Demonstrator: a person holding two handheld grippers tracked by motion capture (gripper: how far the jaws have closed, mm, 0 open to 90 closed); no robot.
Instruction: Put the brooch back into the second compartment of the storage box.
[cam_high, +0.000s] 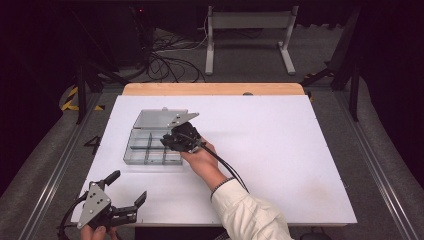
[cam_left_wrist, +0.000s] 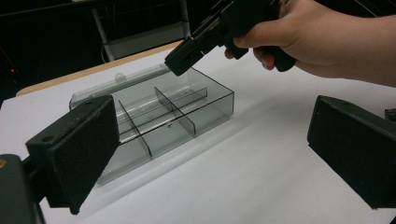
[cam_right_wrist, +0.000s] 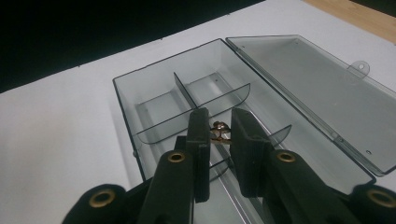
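Observation:
A smoky clear plastic compartment box (cam_high: 150, 149) lies open on the white table, its lid (cam_high: 159, 119) flat behind it. My right gripper (cam_high: 168, 142) hangs over the box's near right compartments, held by a hand with a cream sleeve. In the right gripper view its jaws (cam_right_wrist: 219, 128) are shut on a small gold-coloured metal piece (cam_right_wrist: 221, 132), just above the dividers of the box (cam_right_wrist: 126, 100). My left gripper (cam_high: 127, 187) rests at the table's front left corner, open with nothing between its pads. In the left gripper view, the box (cam_left_wrist: 212, 105) lies ahead and the right gripper's tip (cam_left_wrist: 180, 63) is over it.
The white board (cam_high: 280, 150) covers the table, with a wooden strip (cam_high: 215, 89) along the far edge. Beyond it stand a grey metal stand (cam_high: 250, 30) and loose cables (cam_high: 165, 60) on the floor. Rails run along both table sides.

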